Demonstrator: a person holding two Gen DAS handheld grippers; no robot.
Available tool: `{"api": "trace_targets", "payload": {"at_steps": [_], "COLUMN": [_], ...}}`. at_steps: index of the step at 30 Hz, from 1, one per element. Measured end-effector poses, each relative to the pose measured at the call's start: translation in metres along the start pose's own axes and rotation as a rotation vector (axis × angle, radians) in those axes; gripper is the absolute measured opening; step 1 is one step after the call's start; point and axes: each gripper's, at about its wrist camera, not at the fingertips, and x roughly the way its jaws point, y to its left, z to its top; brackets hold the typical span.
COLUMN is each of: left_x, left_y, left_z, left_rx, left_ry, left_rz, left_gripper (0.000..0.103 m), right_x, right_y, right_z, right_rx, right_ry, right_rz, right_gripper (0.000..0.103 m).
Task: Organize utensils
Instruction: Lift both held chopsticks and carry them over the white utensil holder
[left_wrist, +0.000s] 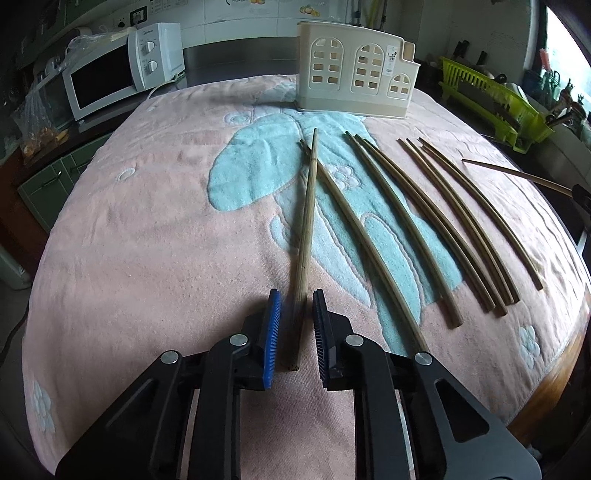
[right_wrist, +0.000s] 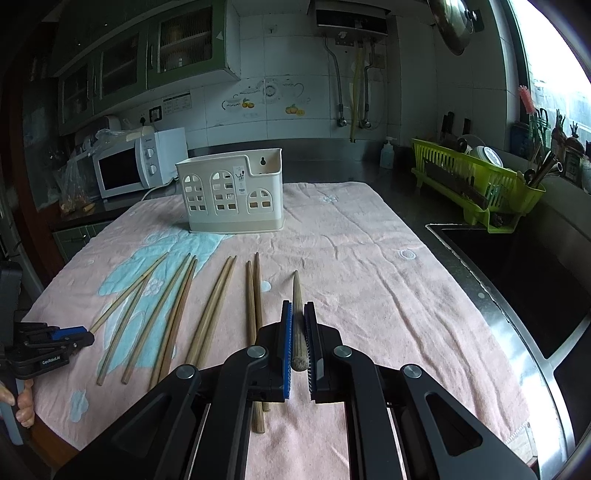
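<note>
Several wooden chopsticks lie in a row on a pink towel (left_wrist: 147, 229). My left gripper (left_wrist: 297, 306) is low over the towel, its jaws around the near end of the leftmost chopstick (left_wrist: 306, 229), with small gaps at both pads. It also shows in the right wrist view (right_wrist: 79, 338). My right gripper (right_wrist: 298, 317) is shut on one chopstick (right_wrist: 296, 317) and holds it above the towel; that chopstick shows at the right in the left wrist view (left_wrist: 517, 175). A cream utensil holder (left_wrist: 354, 83) stands at the towel's far side (right_wrist: 231, 192).
A white microwave (right_wrist: 138, 166) stands at the back left. A green dish rack (right_wrist: 476, 184) and a dark sink (right_wrist: 524, 280) are on the right. The other chopsticks (right_wrist: 173, 314) lie between the two grippers.
</note>
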Motion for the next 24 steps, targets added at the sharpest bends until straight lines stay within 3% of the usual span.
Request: {"api": "trace_targets", "payload": {"at_steps": [1,4,24], "left_x": [0.000,-0.004,-0.057], "left_y": [0.000,0.001,0.013], "left_z": [0.001,0.003,0.034], "left_rx": [-0.003,-0.011,-0.059], "left_ry": [0.002,-0.003,-0.193], "left_rz": [-0.006,-0.021,-0.069], "left_gripper": [0.008,0.006,0.006], "right_x": [-0.001,-0.003,-0.010], "right_y": [0.000,-0.001,-0.004], "right_z": [0.001,0.007,0.047], "right_rx": [0.001,-0.007,-0.026], "right_ry": [-0.005,-0.021,-0.088], "right_rz": [0.002,0.001,0.030], "right_gripper": [0.007,0.007,0.006]}}
